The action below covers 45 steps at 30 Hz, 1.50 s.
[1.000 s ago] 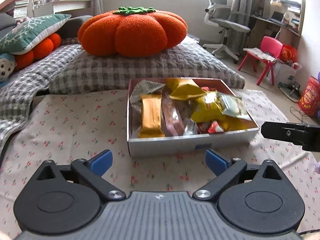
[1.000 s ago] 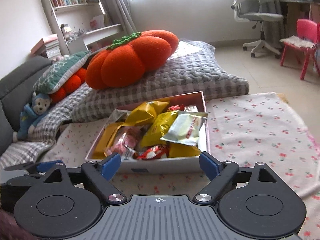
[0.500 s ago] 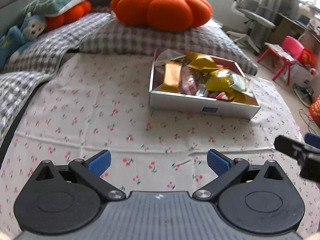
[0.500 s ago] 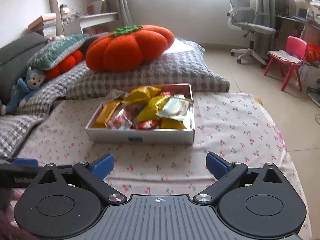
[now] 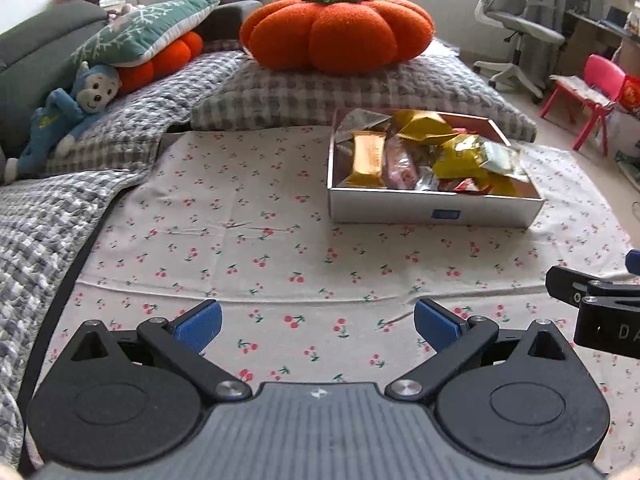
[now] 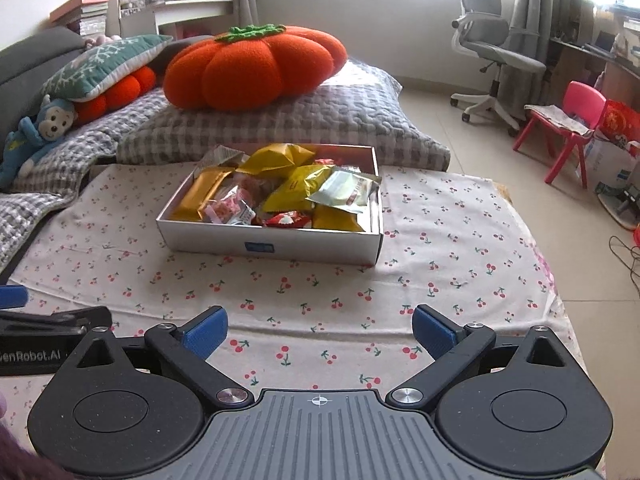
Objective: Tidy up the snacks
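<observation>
On the cherry-print cloth [image 6: 440,240], in front of the orange pumpkin cushion [image 6: 256,68], sits the white box [image 6: 272,246] filled with snacks [image 6: 298,190]. Nearer than the box, the left gripper [image 5: 316,326] and right gripper [image 6: 320,330] hover with fingers spread wide, gripping nothing.

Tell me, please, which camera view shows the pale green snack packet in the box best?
The right wrist view: the pale green packet lies on top, facing the camera, unobstructed. The left wrist view shows it smaller, at the box's far right, edge-on.
</observation>
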Tool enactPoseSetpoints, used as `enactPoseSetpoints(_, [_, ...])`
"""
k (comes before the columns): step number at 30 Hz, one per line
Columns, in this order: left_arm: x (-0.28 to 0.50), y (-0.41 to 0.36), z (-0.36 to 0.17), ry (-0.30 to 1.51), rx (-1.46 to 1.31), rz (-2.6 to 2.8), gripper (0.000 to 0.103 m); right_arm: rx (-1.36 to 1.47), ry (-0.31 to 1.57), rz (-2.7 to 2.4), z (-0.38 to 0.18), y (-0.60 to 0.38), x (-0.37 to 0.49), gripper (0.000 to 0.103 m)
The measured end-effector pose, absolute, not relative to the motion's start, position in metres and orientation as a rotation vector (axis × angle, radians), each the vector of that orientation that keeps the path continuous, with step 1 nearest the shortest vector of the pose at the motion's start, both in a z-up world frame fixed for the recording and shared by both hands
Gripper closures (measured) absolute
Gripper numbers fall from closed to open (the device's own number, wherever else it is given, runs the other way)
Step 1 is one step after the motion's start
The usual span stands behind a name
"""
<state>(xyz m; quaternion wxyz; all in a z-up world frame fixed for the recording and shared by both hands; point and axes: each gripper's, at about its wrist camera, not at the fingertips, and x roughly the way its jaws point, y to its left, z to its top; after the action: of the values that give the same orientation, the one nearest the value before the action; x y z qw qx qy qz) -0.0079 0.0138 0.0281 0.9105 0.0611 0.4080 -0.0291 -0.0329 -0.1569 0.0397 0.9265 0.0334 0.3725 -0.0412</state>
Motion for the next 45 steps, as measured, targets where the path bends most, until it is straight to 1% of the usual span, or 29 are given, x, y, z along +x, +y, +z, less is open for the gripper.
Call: enactPoseSetpoints(45, [-0.0082,0.0131,0.0338,0.861,0.106,-0.021,0.000,0.060,0.794,-0.084,0.0337,-0.1482,-0.0308,0.003])
